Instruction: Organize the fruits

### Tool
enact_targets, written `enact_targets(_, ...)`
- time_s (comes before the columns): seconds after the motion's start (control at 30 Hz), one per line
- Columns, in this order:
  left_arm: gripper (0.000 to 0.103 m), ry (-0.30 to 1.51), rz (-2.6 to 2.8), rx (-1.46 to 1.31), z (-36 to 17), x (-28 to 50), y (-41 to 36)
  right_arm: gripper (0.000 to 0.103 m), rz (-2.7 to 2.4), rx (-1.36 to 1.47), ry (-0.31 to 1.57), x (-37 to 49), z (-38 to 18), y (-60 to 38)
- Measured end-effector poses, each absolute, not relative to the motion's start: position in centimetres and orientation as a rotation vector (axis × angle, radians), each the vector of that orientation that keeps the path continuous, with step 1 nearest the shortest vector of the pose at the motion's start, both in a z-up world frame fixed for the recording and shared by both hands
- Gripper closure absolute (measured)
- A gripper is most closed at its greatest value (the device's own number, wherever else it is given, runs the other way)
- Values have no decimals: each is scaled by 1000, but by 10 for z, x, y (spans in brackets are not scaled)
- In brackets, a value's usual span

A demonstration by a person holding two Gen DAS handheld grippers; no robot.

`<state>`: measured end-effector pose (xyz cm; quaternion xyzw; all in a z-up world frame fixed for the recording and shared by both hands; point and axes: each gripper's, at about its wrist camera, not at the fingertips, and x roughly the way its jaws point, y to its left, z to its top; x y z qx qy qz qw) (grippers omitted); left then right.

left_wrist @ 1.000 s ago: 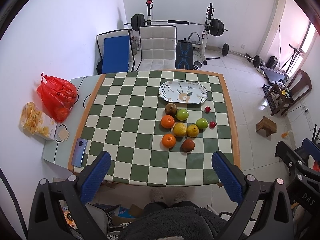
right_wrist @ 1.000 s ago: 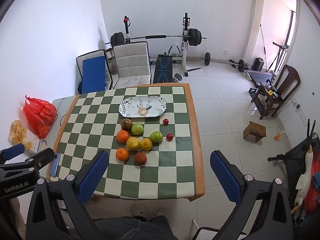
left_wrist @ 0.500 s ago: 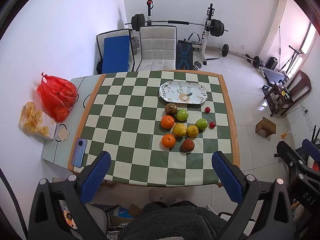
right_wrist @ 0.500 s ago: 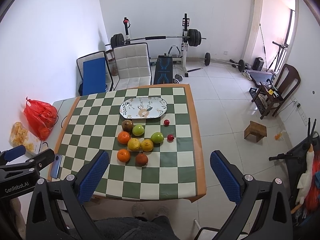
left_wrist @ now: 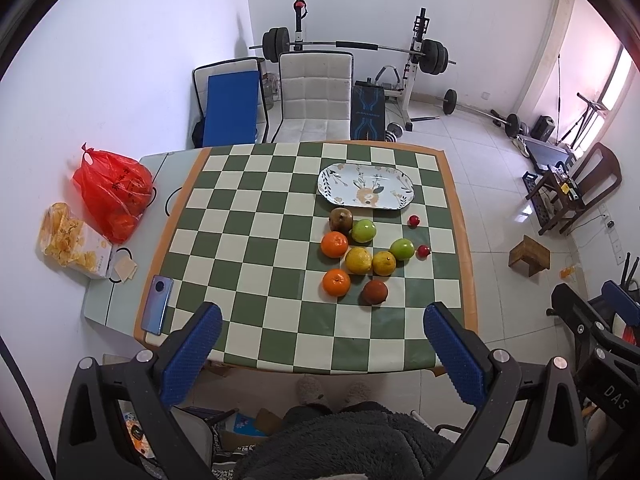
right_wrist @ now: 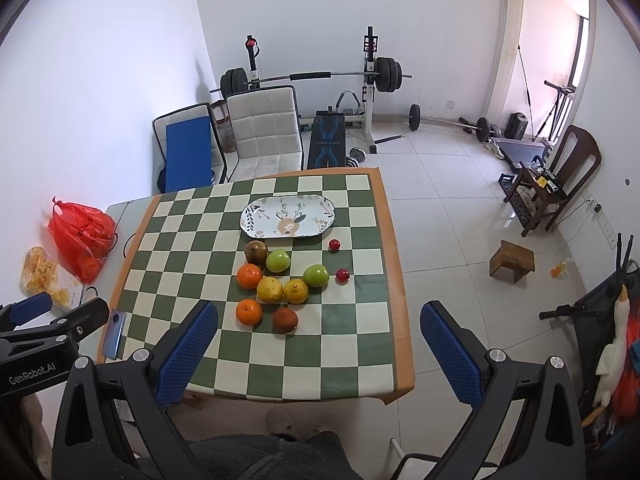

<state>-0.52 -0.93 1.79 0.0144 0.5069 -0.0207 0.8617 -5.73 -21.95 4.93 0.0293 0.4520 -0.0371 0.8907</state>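
Several fruits lie in a cluster on the green-and-cream checked table (left_wrist: 256, 240): two oranges (left_wrist: 336, 282), two yellow citrus (left_wrist: 359, 260), two green apples (left_wrist: 363, 231), two brown fruits (left_wrist: 375, 292) and two small red ones (left_wrist: 423, 251). Behind them sits an empty oval patterned plate (left_wrist: 366, 186) (right_wrist: 288, 216). My left gripper (left_wrist: 322, 340) hovers high above the table's near edge, open and holding nothing. My right gripper (right_wrist: 318, 338) is open too, also over the near edge, with the fruit cluster (right_wrist: 276, 284) ahead of it. The left gripper's body (right_wrist: 36, 344) shows at the right wrist view's left edge.
A phone (left_wrist: 157, 310) lies at the table's near left corner. A red plastic bag (left_wrist: 112, 192) and a box of snacks (left_wrist: 74, 242) sit on the grey side surface. Chairs (left_wrist: 316, 96) and a barbell rack (left_wrist: 356, 46) stand behind the table. A small wooden stool (left_wrist: 529, 256) is on the floor.
Both views have drifted very slightly; the table and fruits sit marginally further right in the right wrist view. Nothing on the table has moved, and both grippers remain open.
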Motion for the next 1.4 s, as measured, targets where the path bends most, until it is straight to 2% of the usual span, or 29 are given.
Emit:
enact_targets(0.33, 0, 1063, -45, 30, 18, -5, -9, 0, -76, 61, 938, -58, 49, -220)
enact_targets(0.4, 0, 1062, -45, 28, 18, -5, -9, 0, -75, 62, 941, -53, 74, -212)
enact_targets(0.63, 0, 1061, -48, 26, 18, -6, -8, 0, -67, 66, 938, -46, 94, -208)
enact_targets(0.87, 0, 1052, -11, 21, 19, 5, -12, 0, -66, 93, 944, -37, 81, -216)
enact_targets(0.97, 0, 1027, 61, 37, 4, 28, -13, 0, -70, 141, 958, -23, 45, -234)
enact_targets(1.1, 0, 1067, 153, 89, -44, 77, -3, 0, -25, 192, 1013, 16, -5, -242)
enact_targets(1.33, 1, 1277, 190, 106, -147, 169, 21, 2, 99, 228, 1204, 118, -156, -213)
enact_targets(1.4, 3, 1359, 181, 82, -181, 196, 31, 3, 111, 238, 1257, 142, -194, -204)
